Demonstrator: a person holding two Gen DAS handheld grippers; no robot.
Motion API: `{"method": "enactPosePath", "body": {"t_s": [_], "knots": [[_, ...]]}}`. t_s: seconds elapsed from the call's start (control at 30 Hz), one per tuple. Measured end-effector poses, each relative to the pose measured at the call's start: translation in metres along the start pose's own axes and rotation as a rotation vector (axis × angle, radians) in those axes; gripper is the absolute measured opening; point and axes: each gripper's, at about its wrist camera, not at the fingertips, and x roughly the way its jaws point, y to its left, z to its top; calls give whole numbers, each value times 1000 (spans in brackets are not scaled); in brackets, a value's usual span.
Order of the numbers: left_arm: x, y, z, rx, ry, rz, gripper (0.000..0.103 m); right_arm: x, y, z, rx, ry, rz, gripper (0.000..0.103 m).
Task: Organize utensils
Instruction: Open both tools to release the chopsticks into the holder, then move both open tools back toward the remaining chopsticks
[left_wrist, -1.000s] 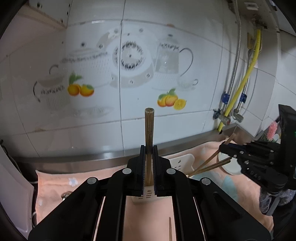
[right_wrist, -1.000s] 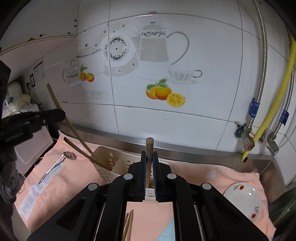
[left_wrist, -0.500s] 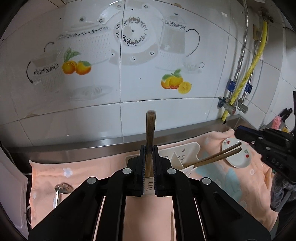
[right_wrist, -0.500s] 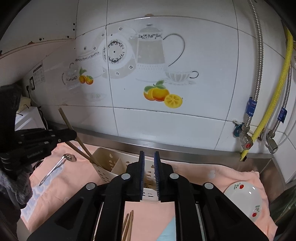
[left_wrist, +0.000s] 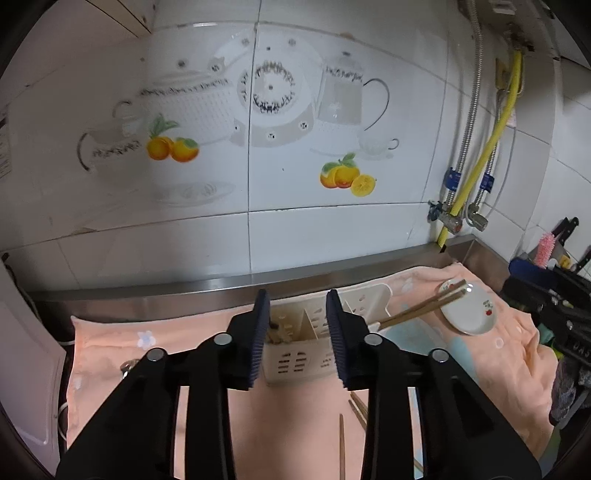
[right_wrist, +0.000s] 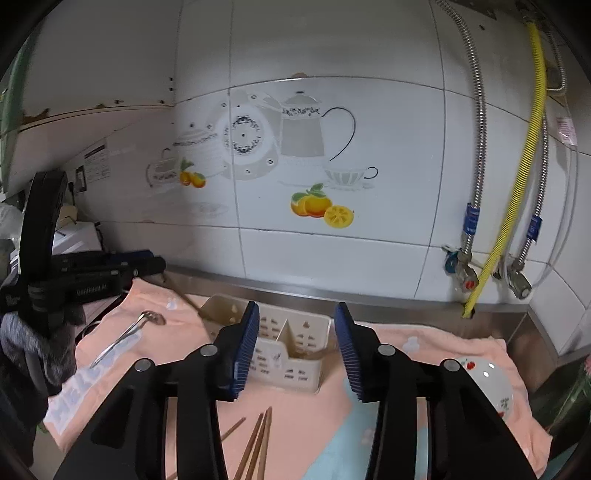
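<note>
A: How are the left tongs (left_wrist: 295, 325) seen?

B: They are held spread, with nothing between the blue ribbed pads, just in front of the white utensil caddy (left_wrist: 306, 343). The right tongs (right_wrist: 295, 343) are spread as well and empty, also aimed at the caddy (right_wrist: 284, 354).

A: Where is the caddy placed?

B: It is stood on the peach towel (left_wrist: 288, 424) that is spread over the bench, close to the steel ledge (left_wrist: 221, 291) under the tiled wall. Its inside is split by partitions, and brown chopstick ends (left_wrist: 273, 328) are seen in the compartment behind the left tongs' left pad.

A: And the remaining chopsticks?

B: A pair of chopsticks (left_wrist: 421, 308) is seen leaning out of the caddy's right side, with the tips reaching over the small white saucer (left_wrist: 469, 310) printed with red fruit. Loose chopsticks (right_wrist: 258, 443) are left flat on the towel in front of the caddy, nearer than its front wall. One more stick (left_wrist: 341, 446) is laid alone just beside them.

A: Anything to the caddy's left?

B: A metal spoon (right_wrist: 129, 332) is laid on the towel there, well apart from the caddy. In the right wrist view the left tongs (right_wrist: 147, 264) are shown above that spoon.
</note>
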Motion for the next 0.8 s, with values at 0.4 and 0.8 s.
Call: {"method": "enactPosePath", "body": {"t_s": [0.4,0.8], "knots": [[-55,-5,-84,-5,6,-17,64,-29,25,-102,-17,88,38,44],[-50,1,-171,-39,121,7,79,-21,38,-197,-7,210,20,49]]}}
